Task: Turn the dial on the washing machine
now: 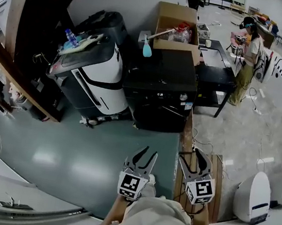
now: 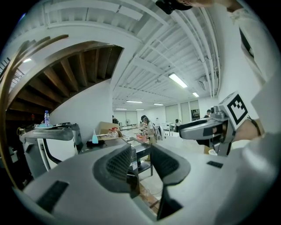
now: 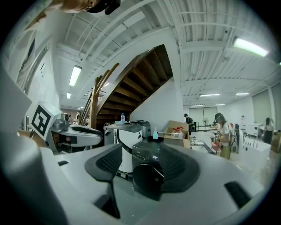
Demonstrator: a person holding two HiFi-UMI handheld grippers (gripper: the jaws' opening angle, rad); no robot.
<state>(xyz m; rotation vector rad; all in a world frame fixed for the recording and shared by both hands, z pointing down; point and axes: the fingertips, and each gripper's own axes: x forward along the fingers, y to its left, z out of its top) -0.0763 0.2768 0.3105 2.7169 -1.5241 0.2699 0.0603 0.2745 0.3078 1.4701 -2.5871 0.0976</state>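
Black front-loading washing machine [image 1: 159,94], small silver dial [image 1: 184,96] visible only in head view, left gripper [image 1: 147,154] and right gripper [image 1: 193,158] well short of the machine, both part open and empty, right gripper view alone framing round door [image 3: 148,178] between jaws.

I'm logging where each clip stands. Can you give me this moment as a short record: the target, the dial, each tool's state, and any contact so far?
target: black washing machine, on the floor ahead
dial: small and round, at the right of the front panel, untouched
left tool: jaws apart, empty
right tool: jaws apart, empty, pointed at the machine
contact: none; both tools are well short of the machine
on top: blue bottle
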